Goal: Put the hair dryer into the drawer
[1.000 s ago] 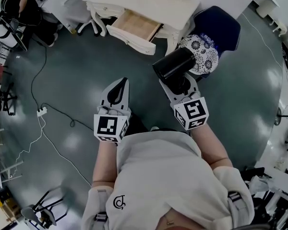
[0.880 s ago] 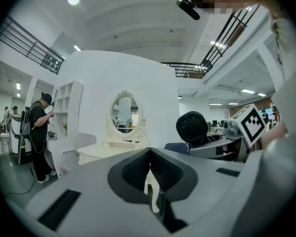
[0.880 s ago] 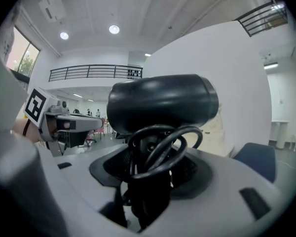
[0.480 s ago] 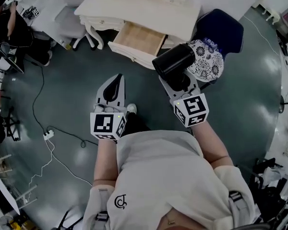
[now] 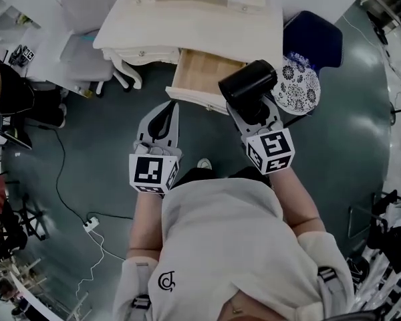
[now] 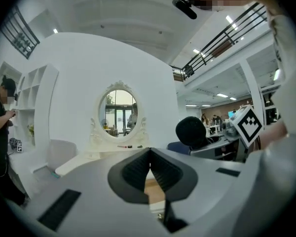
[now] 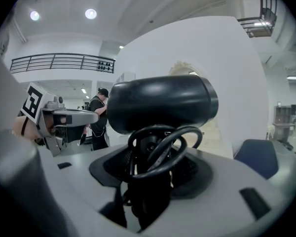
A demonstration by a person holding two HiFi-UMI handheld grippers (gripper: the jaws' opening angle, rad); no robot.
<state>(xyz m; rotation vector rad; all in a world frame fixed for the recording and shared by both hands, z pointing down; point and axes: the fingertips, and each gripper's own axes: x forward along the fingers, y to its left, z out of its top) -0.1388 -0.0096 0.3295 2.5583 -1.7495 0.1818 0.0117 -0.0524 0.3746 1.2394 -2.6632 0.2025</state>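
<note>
hair dryer by the open drawer
right gripper clamps it (cord looped); left gripper, jaws together, empty, near the drawer front.

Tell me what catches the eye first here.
The black hair dryer stands out in the middle, gripped in the right gripper right by the open drawer of the white dressing table. Beside it, the left gripper has its jaws shut on nothing.

Right gripper clamps the hair dryer, its cord seemingly coiled
</note>
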